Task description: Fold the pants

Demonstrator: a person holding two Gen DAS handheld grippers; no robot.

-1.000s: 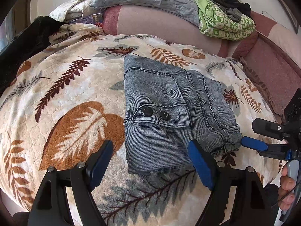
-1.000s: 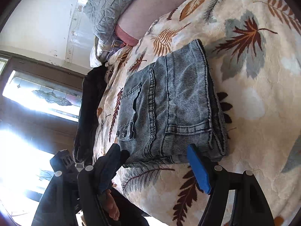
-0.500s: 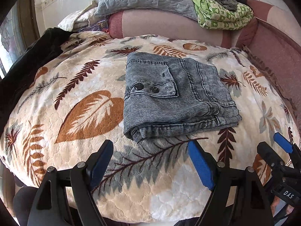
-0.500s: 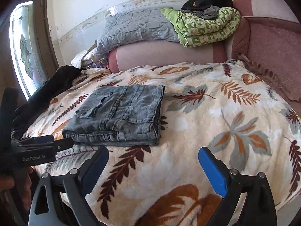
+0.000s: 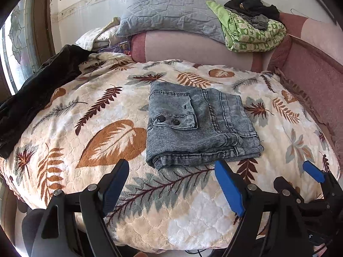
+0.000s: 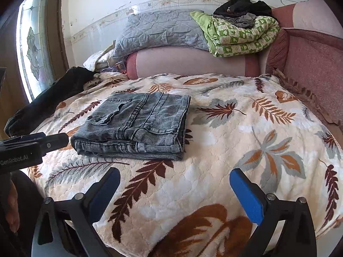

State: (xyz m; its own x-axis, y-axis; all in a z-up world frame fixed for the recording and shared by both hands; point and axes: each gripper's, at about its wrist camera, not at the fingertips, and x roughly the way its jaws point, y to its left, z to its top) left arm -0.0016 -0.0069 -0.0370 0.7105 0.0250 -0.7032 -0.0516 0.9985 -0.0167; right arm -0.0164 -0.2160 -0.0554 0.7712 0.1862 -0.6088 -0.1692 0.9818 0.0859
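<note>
folded grey pants (image 5: 199,126) lying mid-bed on leaf-print blanket (image 5: 103,141), left gripper (image 5: 171,187) fingers wide apart, empty, near front edge, right gripper (image 6: 174,189) fingers opening, nothing between them

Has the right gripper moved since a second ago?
Yes. The right gripper backed away from the folded jeans toward the blanket's near edge, jaws opening, nothing between them.

White wall (image 6: 107,6) behind, trimmed with a patterned border (paint scuffed in places). Leaded-glass window (image 6: 32,47) at left, letting in bright daylight. Pink sofa (image 6: 193,62) under a leaf-print blanket (image 6: 235,128).
</note>
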